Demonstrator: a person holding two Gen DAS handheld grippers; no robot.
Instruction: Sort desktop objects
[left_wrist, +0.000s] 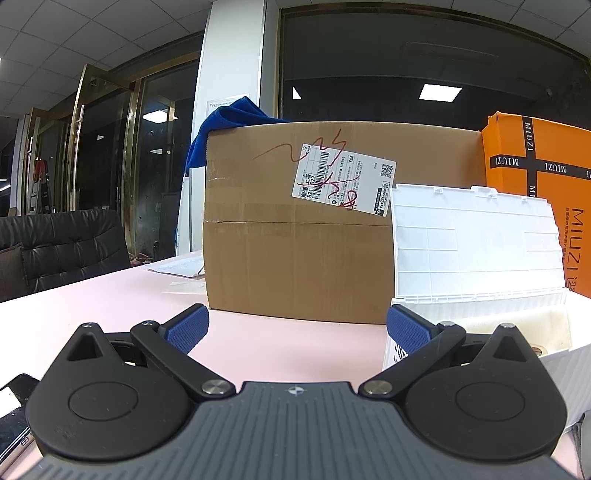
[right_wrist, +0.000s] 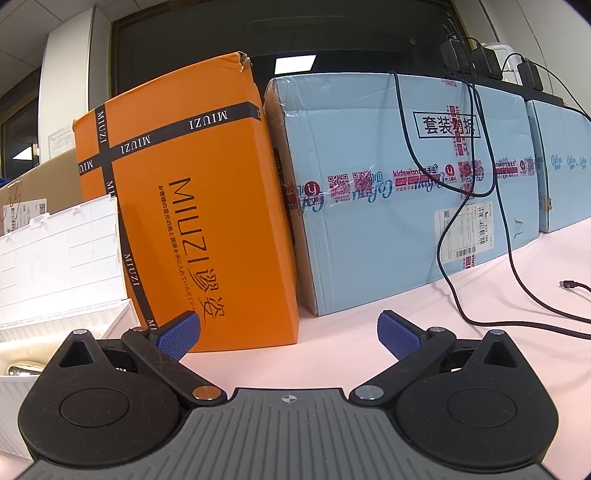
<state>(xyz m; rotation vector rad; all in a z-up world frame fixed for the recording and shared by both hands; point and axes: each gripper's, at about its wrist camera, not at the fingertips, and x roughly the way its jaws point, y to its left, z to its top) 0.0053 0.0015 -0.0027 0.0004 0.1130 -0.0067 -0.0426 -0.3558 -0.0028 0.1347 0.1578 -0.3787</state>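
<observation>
Held left gripper (left_wrist: 297, 328) and right gripper (right_wrist: 289, 330) splayed, empty. Best approached bin (left_wrist: 476, 236) squarely

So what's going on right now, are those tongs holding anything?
Left tongs open, empty. Right tongs open, empty. White bin lid up. Nothing in the way.

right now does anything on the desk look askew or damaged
The orange box leans sideways against the light blue box, and its top corner is frayed. Black cables hang loose across the blue box onto the table.
</observation>
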